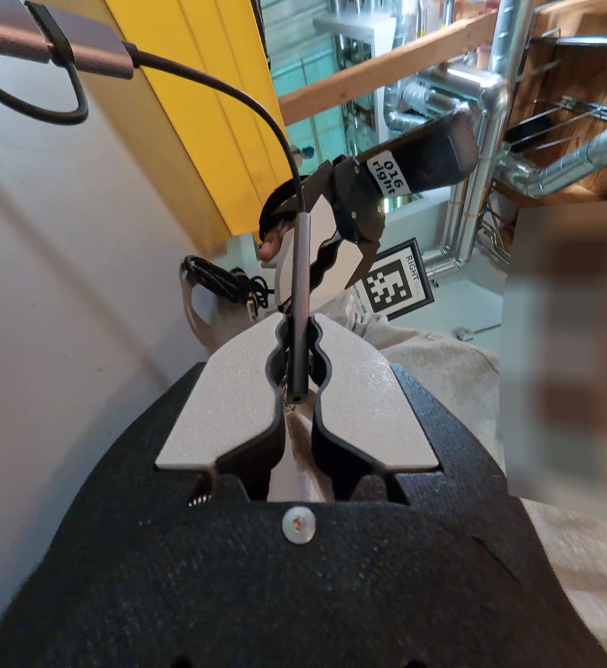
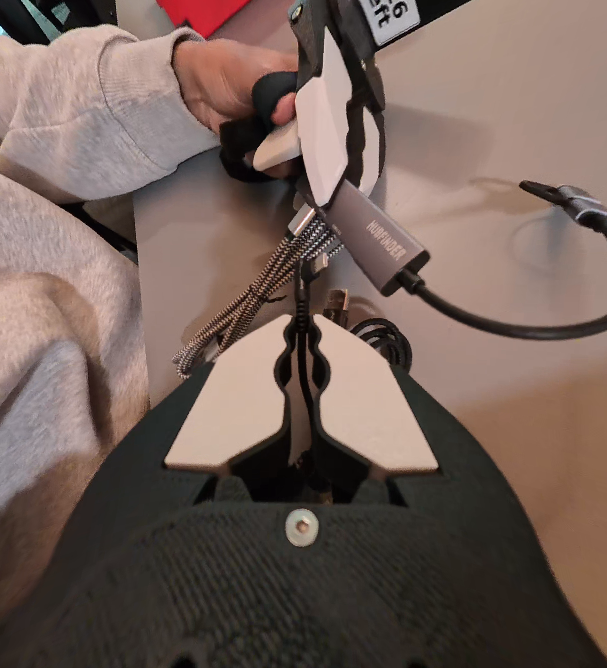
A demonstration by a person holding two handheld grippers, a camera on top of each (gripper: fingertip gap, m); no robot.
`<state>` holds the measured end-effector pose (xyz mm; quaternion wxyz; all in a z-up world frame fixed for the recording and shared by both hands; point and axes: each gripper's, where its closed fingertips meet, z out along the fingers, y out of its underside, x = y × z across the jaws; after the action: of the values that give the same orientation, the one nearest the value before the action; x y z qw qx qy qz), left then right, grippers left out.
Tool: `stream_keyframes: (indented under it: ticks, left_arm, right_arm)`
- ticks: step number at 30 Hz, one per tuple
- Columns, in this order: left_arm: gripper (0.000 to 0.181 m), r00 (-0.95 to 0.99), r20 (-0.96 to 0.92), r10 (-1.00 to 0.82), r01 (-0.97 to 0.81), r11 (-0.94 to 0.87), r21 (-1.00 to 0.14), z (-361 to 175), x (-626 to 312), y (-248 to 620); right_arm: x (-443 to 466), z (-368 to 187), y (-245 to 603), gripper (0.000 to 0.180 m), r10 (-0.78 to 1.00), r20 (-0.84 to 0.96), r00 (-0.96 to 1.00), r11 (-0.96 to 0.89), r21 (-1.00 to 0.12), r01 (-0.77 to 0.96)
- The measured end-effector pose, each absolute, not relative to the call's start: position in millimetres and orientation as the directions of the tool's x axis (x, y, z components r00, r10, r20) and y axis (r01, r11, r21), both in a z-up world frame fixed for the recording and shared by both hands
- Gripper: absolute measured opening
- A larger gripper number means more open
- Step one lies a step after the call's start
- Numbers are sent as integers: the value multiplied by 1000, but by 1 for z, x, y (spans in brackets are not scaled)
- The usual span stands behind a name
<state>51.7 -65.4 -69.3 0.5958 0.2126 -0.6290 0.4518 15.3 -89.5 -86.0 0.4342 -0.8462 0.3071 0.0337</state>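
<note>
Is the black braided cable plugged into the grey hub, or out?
Out. The right gripper pinches the black braided cable; its connector hangs beside the grey hub, unplugged.

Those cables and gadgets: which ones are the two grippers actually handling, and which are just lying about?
In hand:
left gripper clamps the grey hub adapter
right gripper clamps a black braided cable

Lying about:
striped braided cable
coiled black cable
framed marker card

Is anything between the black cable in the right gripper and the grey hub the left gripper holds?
Nothing solid blocks it. The right gripper is shut on the black cable, whose plug rises just below the grey hub in the left gripper. The striped cables crowd the left side.
</note>
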Motion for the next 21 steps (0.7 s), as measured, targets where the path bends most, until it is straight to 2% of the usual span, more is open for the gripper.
stream_keyframes:
  ticks: [1,21]
  left_arm:
    - [8,-201,941,272,-794,517,-320,-70,49,-65]
    - [9,-254,925,282,-693,614,-377,-76,25,-62]
  right_arm:
    - [14,-86,-89,6,-486,-325,811,-438,-713,-548]
    - [11,-84,-87,7,-473,-392,789,-389,-711,-586]
